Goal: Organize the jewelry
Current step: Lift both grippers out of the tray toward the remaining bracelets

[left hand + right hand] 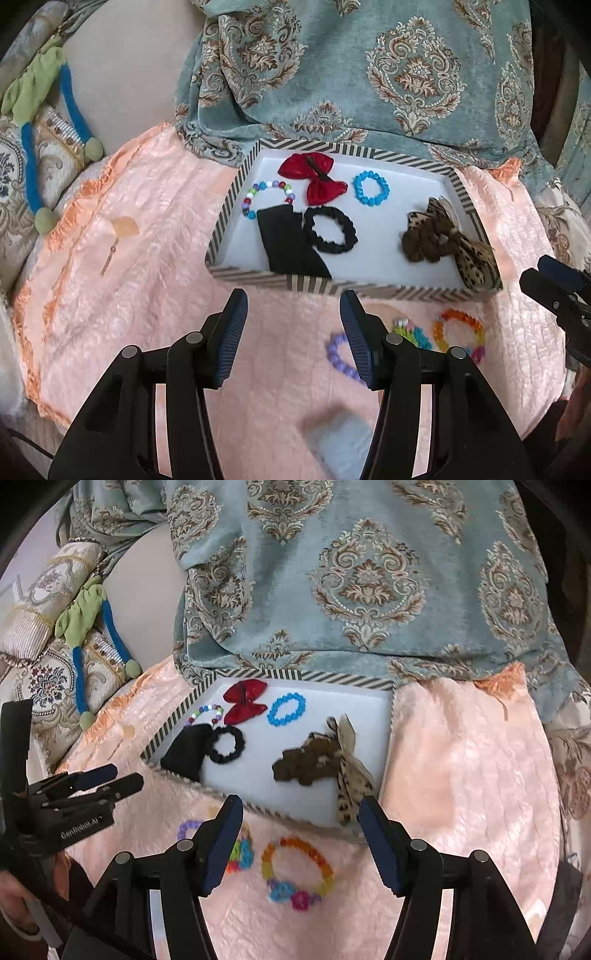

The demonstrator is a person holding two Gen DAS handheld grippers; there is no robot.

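Observation:
A striped-rim white tray (399,288) (177,716) lies on a pink blanket. It holds a red bow (314,175) (245,699), a blue bead bracelet (371,188) (287,709), a multicolour bead bracelet (258,192) (207,712), a black scrunchie (330,229) (225,744), a black cloth (288,240) (186,753) and a leopard-print bow (447,240) (321,764). In front of the tray lie a rainbow bracelet (460,328) (297,873), a purple bracelet (340,358) (186,827) and a green-blue piece (413,332) (242,853). My left gripper (293,332) (107,779) is open and empty. My right gripper (301,842) is open over the rainbow bracelet.
A teal patterned cushion (351,74) (351,572) rises behind the tray. A green and blue fabric toy (44,122) (92,635) lies at the left on embroidered pillows. The pink blanket (129,258) (461,757) spreads on both sides of the tray. A blurred grey object (340,439) sits below my left gripper.

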